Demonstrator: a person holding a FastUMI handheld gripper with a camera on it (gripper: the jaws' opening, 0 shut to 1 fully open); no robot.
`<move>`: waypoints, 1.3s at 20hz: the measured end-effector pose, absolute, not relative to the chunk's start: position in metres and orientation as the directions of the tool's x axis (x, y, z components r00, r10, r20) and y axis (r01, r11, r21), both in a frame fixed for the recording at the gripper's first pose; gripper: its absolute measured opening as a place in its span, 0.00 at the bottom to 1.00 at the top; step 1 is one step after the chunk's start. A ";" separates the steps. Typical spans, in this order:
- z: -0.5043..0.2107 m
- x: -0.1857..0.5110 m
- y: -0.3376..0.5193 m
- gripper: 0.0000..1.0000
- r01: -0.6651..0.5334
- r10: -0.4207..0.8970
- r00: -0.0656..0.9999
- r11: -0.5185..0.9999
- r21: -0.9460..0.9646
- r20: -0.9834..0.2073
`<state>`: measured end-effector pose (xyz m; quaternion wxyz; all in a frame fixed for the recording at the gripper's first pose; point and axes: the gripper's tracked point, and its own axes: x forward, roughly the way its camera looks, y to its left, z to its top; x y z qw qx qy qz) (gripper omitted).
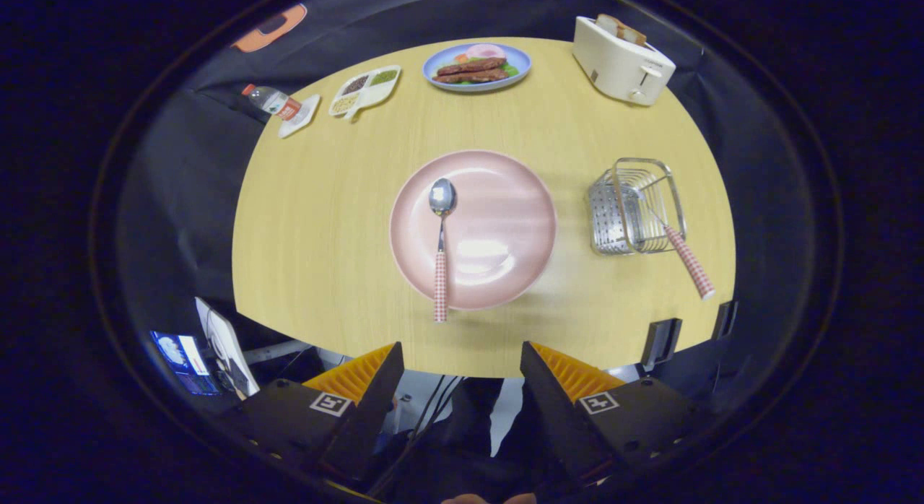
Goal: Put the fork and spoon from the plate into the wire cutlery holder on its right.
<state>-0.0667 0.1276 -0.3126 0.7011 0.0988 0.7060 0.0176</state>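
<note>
A pink plate [505, 201] lies in the middle of the wooden table [325, 201], well beyond my fingers. On its left part rests a spoon [441, 244] with a red-checked handle that sticks out over the near rim. To the plate's right stands the wire cutlery holder [635, 204]. A fork [682, 255] with the same checked handle leans in it, handle pointing out toward the near right. My gripper [462, 356] hangs high above the table's near edge, open, with nothing between its fingers.
At the far side stand a blue plate of food [476, 67], a cream toaster [622, 60] with bread, a divided snack tray [364, 90] and a bottle lying on a white coaster [278, 103]. Below the near edge are a screen [180, 352], cables and clamps.
</note>
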 end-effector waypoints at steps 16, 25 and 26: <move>-0.411 -0.062 0.166 0.77 0.163 0.109 -0.138 0.983 0.086 -0.984; -0.419 -0.060 0.167 0.42 0.171 0.093 -0.183 0.983 0.062 -0.979; -0.421 -0.060 0.164 0.42 0.180 0.088 -0.182 0.982 0.054 -0.979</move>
